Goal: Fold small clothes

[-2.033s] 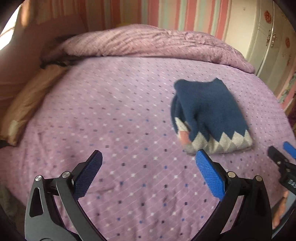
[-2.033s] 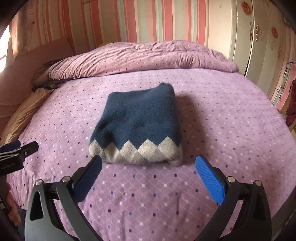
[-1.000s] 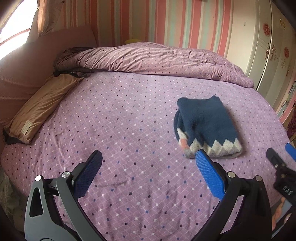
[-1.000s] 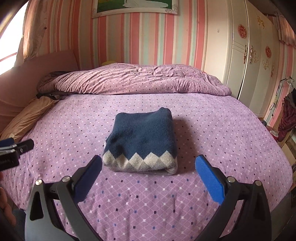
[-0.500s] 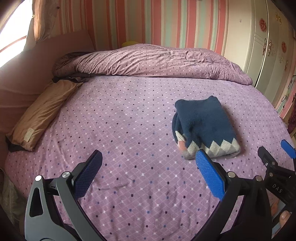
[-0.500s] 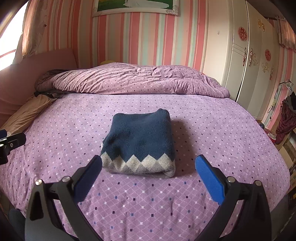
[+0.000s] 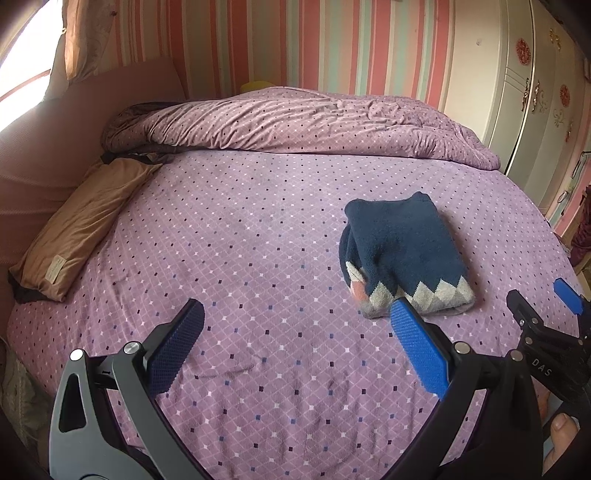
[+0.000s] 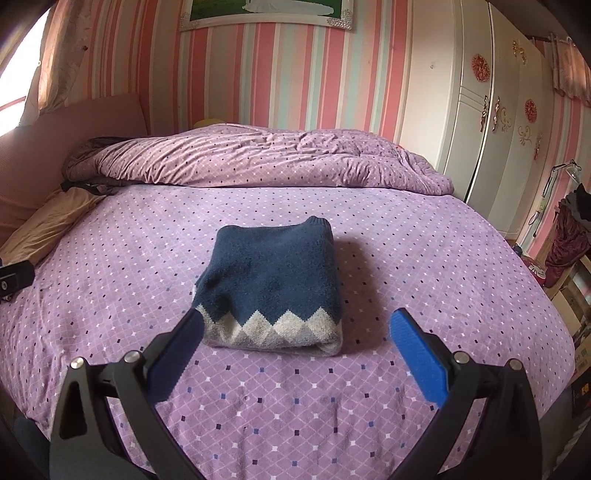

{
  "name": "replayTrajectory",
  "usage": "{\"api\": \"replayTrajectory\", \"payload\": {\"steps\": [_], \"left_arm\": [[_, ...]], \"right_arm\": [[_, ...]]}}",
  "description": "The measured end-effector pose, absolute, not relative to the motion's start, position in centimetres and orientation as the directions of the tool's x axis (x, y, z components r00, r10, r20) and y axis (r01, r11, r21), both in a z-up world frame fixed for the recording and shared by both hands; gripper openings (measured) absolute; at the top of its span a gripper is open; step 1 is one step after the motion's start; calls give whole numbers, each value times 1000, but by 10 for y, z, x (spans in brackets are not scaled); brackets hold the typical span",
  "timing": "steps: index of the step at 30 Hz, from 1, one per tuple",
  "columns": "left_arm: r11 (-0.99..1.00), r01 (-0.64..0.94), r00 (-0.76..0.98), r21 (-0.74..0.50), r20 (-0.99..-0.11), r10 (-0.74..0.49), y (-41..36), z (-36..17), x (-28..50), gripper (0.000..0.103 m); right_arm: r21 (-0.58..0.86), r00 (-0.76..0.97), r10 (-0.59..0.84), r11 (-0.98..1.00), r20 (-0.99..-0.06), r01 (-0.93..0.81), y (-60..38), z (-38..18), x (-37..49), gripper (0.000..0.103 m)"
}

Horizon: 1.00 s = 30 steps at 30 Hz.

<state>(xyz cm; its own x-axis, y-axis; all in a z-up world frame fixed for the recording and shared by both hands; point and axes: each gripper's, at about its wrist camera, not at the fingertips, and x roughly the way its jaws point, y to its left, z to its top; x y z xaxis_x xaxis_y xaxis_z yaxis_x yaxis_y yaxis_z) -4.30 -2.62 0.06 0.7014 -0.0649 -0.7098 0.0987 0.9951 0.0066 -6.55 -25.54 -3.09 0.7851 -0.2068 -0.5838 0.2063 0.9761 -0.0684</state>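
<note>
A folded sweater (image 8: 271,286) is laid flat near the middle of the bed (image 8: 424,258), navy on top with a grey zigzag band along the near edge. From the right wrist view it's seen pretty much dead ahead, just past the right gripper (image 8: 295,350), whose blue pads are spread wide with nothing between them. The left pad overlaps the sweater's near left corner in that view, but whether it's actually touching can't be told.

The left wrist view gives the side angle: the sweater (image 7: 404,254) is off to the right, and a bit of pink or orange knit is shown poking out at its left edge, which isn't seen at all from the right view. The left gripper (image 7: 295,350) is also held wide apart and empty, over bare sheet. The right gripper (image 7: 541,306) is caught at the far right edge of this view, mostly cut off, with part of a hand (image 7: 557,435) tucked under it.

Only the right view gets the framed picture (image 8: 264,11) on the striped wall, and its top is cropped. The pillow (image 7: 77,229) is shown fully on the left view; on the right it's half hidden. A rumpled duvet (image 8: 258,158) is bunched along the far side, and a wardrobe (image 8: 491,122) is seen to the right.
</note>
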Motion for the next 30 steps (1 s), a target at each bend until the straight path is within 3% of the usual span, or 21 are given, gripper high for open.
{"api": "replayTrajectory", "payload": {"steps": [30], "left_arm": [[995, 102, 708, -2, -702, -74, -29, 7, -47, 100]], "right_arm": [[-86, 791, -224, 973, -570, 214, -256, -25, -65, 101]]}}
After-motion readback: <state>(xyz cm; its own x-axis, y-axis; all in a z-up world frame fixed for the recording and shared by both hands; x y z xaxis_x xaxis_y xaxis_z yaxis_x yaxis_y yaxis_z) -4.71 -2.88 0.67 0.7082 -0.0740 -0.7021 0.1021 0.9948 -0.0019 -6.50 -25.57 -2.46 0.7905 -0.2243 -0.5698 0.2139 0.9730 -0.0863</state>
